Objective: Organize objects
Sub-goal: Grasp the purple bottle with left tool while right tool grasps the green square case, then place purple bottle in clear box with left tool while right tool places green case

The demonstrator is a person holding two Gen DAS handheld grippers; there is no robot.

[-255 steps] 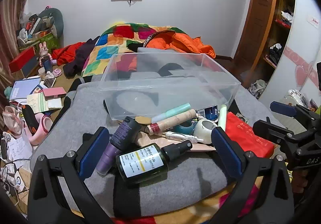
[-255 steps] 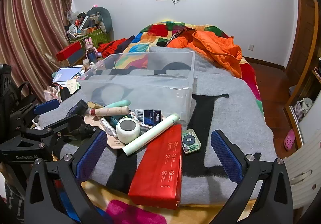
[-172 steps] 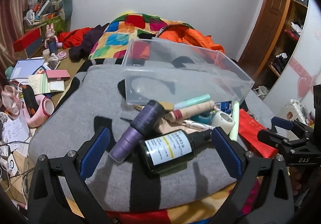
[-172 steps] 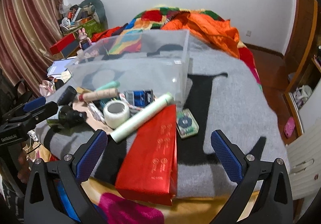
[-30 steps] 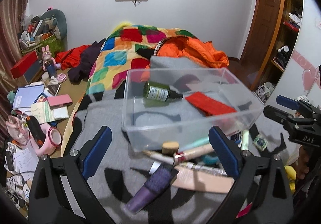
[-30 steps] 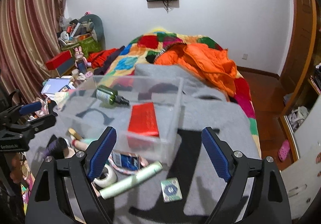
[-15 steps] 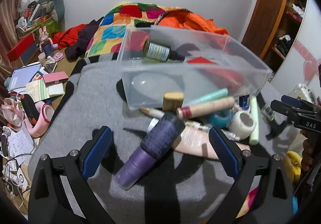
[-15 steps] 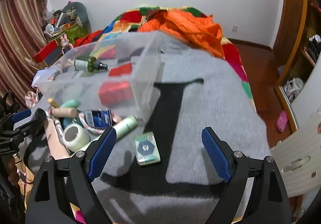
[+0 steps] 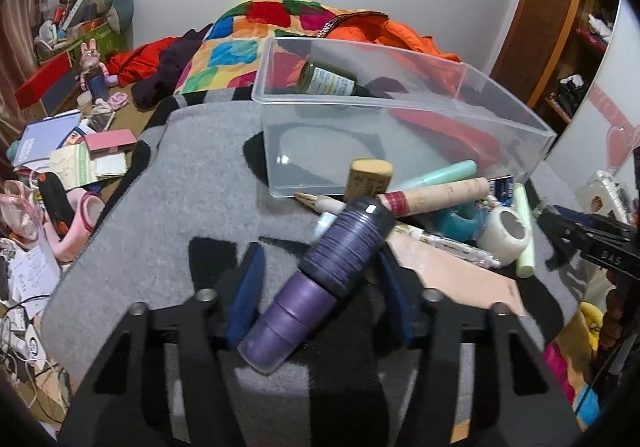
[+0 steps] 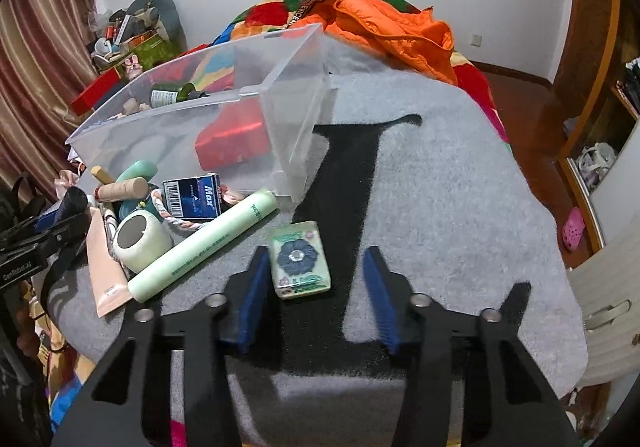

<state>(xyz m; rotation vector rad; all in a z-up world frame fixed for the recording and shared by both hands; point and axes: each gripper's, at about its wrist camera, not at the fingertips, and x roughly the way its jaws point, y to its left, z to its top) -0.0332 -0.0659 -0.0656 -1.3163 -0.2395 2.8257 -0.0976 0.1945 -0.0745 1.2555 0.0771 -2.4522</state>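
Grey blanket (image 10: 440, 183) with a large black letter covers the bed on which a clear plastic bin (image 9: 400, 135) sits, a dark green bottle (image 9: 328, 81) and a red packet (image 10: 232, 143) lying inside it. Clutter lies against the bin's near wall: a cork-capped tube (image 9: 434, 195), a mint tube (image 9: 444, 173), a roll of white tape (image 9: 506, 235), a blue Max box (image 10: 192, 195) and a pale green cylinder (image 10: 204, 245). At the left wrist, the left gripper (image 9: 320, 283) has its blue pads on either side of a purple bottle (image 9: 320, 283) lying tilted on the blanket; whether they press it cannot be told. At the right wrist, the right gripper (image 10: 316, 287) stands apart around a small green flower-printed packet (image 10: 300, 265), which lies just beside the left pad.
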